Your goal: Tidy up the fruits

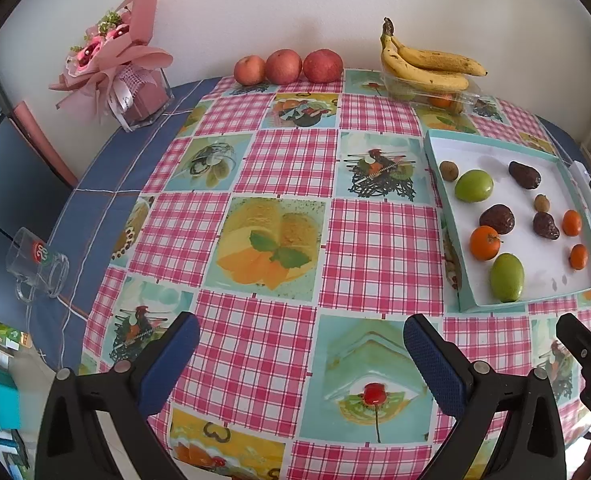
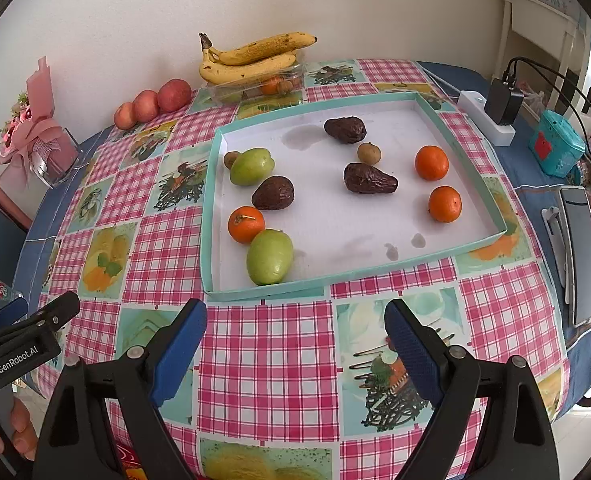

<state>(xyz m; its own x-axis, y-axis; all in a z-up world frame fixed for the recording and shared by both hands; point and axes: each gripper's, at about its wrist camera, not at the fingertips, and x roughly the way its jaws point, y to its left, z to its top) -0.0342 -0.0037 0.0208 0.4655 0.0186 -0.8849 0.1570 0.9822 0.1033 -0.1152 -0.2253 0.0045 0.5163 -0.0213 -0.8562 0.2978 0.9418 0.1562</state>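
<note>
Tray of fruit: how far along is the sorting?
Done: nothing obvious; oranges, avocados and green fruits lie mixed in the tray. In hand: nothing; left tongs and right tongs are open and empty. Left: essentially all the sorting.

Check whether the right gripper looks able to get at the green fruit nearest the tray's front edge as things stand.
Probably yes. The right gripper is open and empty over bare tablecloth, and the green fruit lies just beyond the tray's low front wall. Only an orange touching its far side crowds it.
</note>
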